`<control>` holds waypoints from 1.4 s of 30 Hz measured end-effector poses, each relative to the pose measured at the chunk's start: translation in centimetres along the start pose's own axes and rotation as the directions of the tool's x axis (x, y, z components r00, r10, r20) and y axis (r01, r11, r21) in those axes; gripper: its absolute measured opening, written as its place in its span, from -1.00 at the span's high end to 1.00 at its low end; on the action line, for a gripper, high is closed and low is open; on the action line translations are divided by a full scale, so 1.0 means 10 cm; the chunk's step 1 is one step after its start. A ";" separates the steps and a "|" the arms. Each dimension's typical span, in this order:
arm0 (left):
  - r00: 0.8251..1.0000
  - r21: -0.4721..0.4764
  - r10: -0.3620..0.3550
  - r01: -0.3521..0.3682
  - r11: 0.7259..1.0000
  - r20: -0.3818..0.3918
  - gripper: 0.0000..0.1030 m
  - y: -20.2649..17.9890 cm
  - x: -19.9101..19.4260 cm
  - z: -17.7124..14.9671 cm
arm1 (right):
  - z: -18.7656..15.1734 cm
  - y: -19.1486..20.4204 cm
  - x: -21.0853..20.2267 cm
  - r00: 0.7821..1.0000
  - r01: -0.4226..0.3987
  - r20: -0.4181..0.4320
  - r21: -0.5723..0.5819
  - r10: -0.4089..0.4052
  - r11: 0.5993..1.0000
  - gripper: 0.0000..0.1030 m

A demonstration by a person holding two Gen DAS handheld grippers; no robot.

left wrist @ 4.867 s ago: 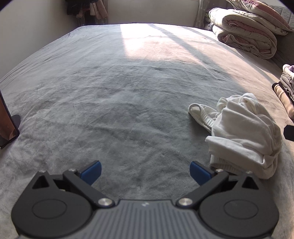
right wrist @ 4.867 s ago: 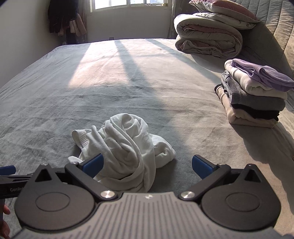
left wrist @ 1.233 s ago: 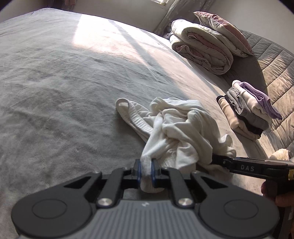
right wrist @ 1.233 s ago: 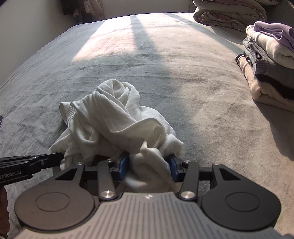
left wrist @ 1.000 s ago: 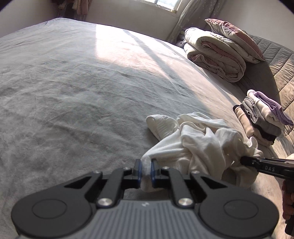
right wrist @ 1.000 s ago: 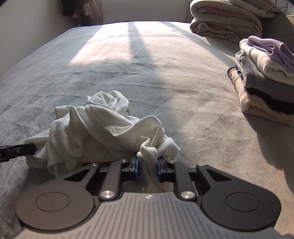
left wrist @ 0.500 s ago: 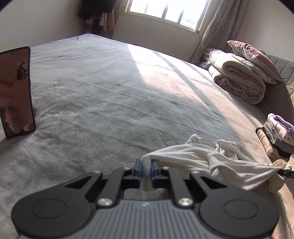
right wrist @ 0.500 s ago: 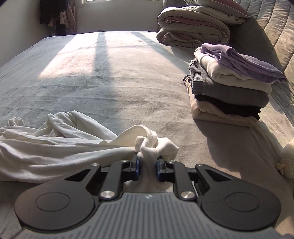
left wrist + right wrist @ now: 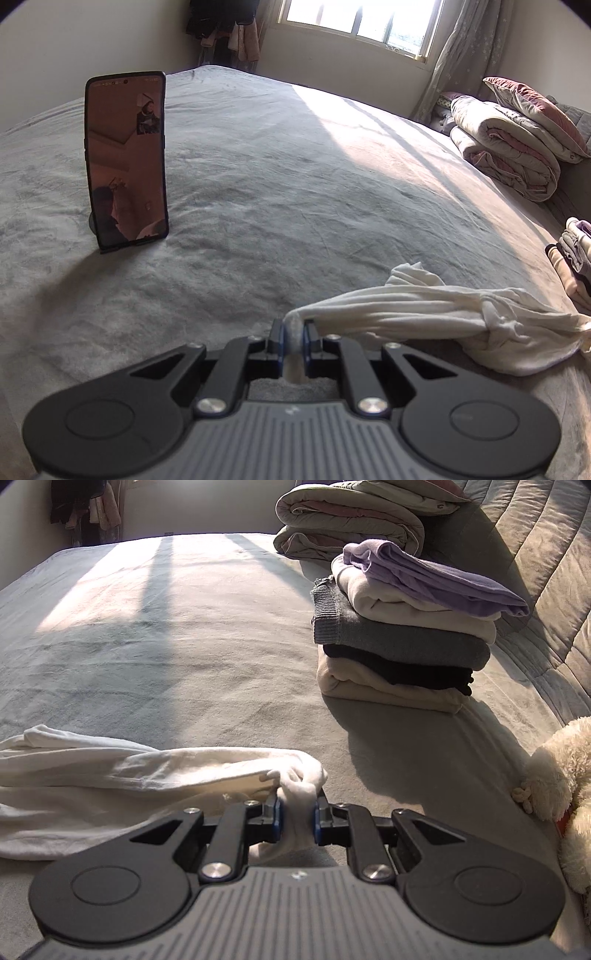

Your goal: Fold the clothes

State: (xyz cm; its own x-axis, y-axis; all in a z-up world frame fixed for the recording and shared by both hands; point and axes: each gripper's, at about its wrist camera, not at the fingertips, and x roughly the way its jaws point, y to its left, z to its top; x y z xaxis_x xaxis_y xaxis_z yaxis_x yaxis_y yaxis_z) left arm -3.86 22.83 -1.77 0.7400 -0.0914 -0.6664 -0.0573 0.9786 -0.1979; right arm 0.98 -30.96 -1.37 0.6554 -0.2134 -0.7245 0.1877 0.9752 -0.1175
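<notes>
A white garment [image 9: 424, 314] is stretched into a long twisted band over the grey bed cover [image 9: 295, 184]. My left gripper [image 9: 293, 338] is shut on one end of it. My right gripper [image 9: 295, 818] is shut on a bunched knot at the other end, and the garment [image 9: 129, 775] runs off to the left in that view. The middle of the band rests low on the bed.
A phone [image 9: 125, 158] stands upright on a stand at the left. A stack of folded clothes [image 9: 402, 627] lies at the right, rolled quilts [image 9: 347, 517] behind it, a plush toy [image 9: 561, 775] at the right edge. The padded headboard [image 9: 535, 572] runs along the right.
Both grippers closed on opposite ends of the crumpled garment and pulled apart, the left going left and the right going right. The heap has stretched into a long band.
</notes>
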 end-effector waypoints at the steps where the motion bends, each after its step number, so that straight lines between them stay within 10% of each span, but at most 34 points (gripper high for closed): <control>1: 1.000 0.003 -0.011 0.011 1.000 -0.003 0.80 0.00 0.00 0.00 | 0.00 0.01 0.00 1.000 -0.010 -0.004 0.002 0.010 1.000 0.66; 9: 0.993 0.020 -0.114 0.114 0.993 -0.017 0.51 -0.09 0.05 0.06 | 0.07 0.27 -0.18 0.994 -0.104 0.011 -0.053 0.105 0.993 0.08; 30: 0.940 -0.165 -0.318 0.297 0.940 -0.122 0.33 0.21 0.22 -0.02 | 0.03 1.74 -0.17 0.907 -0.405 -0.049 -0.377 0.419 0.833 0.08; 36: 0.940 -0.089 -0.311 0.301 0.949 -0.140 0.76 0.10 0.26 -0.06 | -0.04 1.83 -0.03 0.930 -0.336 0.004 -0.403 0.369 0.851 1.00; 42: 0.968 -0.022 -0.246 0.245 0.969 -0.040 0.82 0.10 0.09 0.00 | 0.03 1.71 -0.31 0.921 -0.306 0.112 -0.382 0.373 0.872 1.00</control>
State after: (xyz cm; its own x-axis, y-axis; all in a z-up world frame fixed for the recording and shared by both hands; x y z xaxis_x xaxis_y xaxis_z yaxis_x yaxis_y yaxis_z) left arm -3.27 23.70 -2.60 0.7042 -0.3366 -0.6252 0.1110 0.9218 -0.3713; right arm 2.39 -13.69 -0.97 0.7557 0.1601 -0.6350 -0.3162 0.9383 -0.1398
